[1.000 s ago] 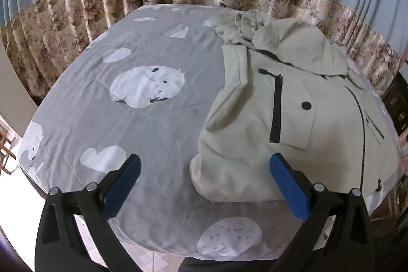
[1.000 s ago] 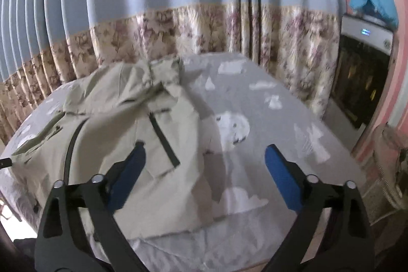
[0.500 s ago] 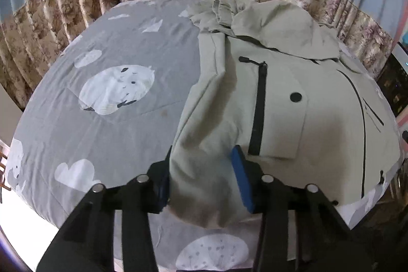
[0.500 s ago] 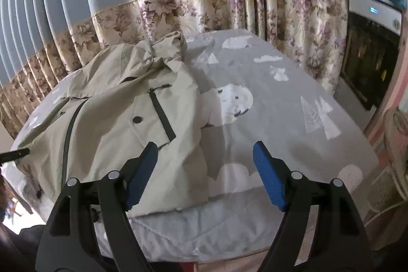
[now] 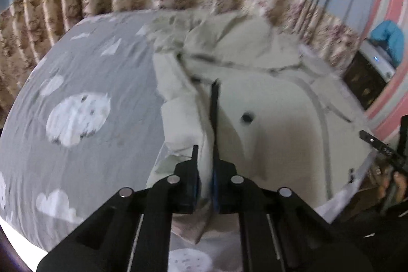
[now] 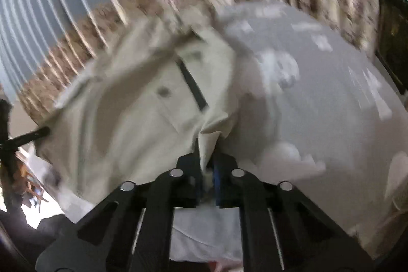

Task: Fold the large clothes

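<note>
Now the left hand-held gripper [image 5: 204, 170] and the right hand-held gripper [image 6: 207, 159], jaws just closed, each pinch the hem at 6 o'clock of the beige zippered jacket [image 5: 267, 119] on the grey printed bed sheet [image 5: 97, 144]. I would lift both corners evenly toward 12 o'clock, keeping the hem taut.

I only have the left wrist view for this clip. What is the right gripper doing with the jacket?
Observer: The right gripper is shut on a hem corner of the beige jacket. Its jaws have just been closing.
Operator: Which edge is that corner on?
Observer: The edge below the pocket zip, next to the grey bedsheet.
Operator: Is the cloth flat there?
Observer: No, it bunches into a peak at the gripper.
</note>
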A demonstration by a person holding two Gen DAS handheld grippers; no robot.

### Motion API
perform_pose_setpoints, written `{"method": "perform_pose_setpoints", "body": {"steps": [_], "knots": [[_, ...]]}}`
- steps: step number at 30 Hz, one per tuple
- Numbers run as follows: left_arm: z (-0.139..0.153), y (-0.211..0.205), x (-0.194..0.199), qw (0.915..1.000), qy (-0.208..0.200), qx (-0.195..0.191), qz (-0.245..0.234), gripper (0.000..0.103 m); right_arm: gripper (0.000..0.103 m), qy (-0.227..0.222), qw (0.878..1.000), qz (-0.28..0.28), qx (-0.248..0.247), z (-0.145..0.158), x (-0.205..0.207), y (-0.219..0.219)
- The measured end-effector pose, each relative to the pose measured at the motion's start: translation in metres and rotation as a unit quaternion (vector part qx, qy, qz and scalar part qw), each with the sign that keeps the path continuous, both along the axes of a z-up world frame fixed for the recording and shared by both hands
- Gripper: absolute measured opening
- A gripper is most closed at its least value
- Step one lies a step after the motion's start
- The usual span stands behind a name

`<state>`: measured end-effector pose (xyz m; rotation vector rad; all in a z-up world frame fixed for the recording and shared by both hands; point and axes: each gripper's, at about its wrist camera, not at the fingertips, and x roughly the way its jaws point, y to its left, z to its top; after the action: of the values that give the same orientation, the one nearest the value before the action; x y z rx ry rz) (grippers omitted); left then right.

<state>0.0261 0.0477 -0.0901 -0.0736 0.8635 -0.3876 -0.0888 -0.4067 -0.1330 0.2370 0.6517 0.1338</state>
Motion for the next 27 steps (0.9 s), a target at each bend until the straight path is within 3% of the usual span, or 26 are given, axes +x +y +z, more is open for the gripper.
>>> {"method": "perform_pose_setpoints", "body": {"steps": [5,7,9,12,14,15,16,18,20,24,27], "knots": [[0.057,0.018,-0.001,0.9974,-0.017,-0.068,-0.016,0.006,0.004,-0.101,0.995,0.002,0.0,0.072,-0.022,-0.003],[0.072,0.026,-0.002,0.9968,-0.023,-0.076,-0.013,0.006,0.004,-0.14,0.99,-0.006,-0.003,0.105,-0.035,-0.009],[0.072,0.031,-0.004,0.9983,-0.025,-0.053,0.001,0.006,0.004,-0.134,0.99,-0.023,-0.031,0.114,-0.033,-0.012],[0.037,0.034,-0.009,0.9993,0.025,-0.026,-0.009,0.019,0.007,-0.083,0.992,-0.062,-0.075,0.092,-0.024,-0.021],[0.009,0.037,-0.014,0.9986,0.048,0.013,0.017,0.056,0.015,-0.045,0.994,-0.079,-0.065,0.068,-0.024,-0.034],[0.001,0.038,-0.018,0.9978,0.045,0.036,0.033,0.061,0.026,-0.031,0.993,-0.093,-0.064,0.057,-0.027,-0.041],[-0.004,0.039,-0.02,0.9972,0.046,0.043,0.039,0.062,0.041,-0.027,0.992,-0.103,-0.065,0.049,-0.031,-0.047],[-0.012,0.041,-0.021,0.9972,0.06,0.027,0.034,0.063,0.054,-0.024,0.992,-0.116,-0.049,0.04,-0.041,-0.058],[-0.017,0.036,-0.022,0.9974,0.066,0.01,0.027,0.068,0.054,-0.012,0.993,-0.111,-0.032,0.03,-0.046,-0.062],[-0.018,0.01,-0.031,0.9986,0.051,0.006,-0.008,0.068,0.055,0.017,0.995,-0.093,-0.036,0.012,-0.044,-0.055],[-0.021,-0.019,-0.043,0.9977,0.036,0.032,-0.049,0.068,0.06,0.04,0.996,-0.073,-0.032,-0.004,-0.037,-0.05]]}}
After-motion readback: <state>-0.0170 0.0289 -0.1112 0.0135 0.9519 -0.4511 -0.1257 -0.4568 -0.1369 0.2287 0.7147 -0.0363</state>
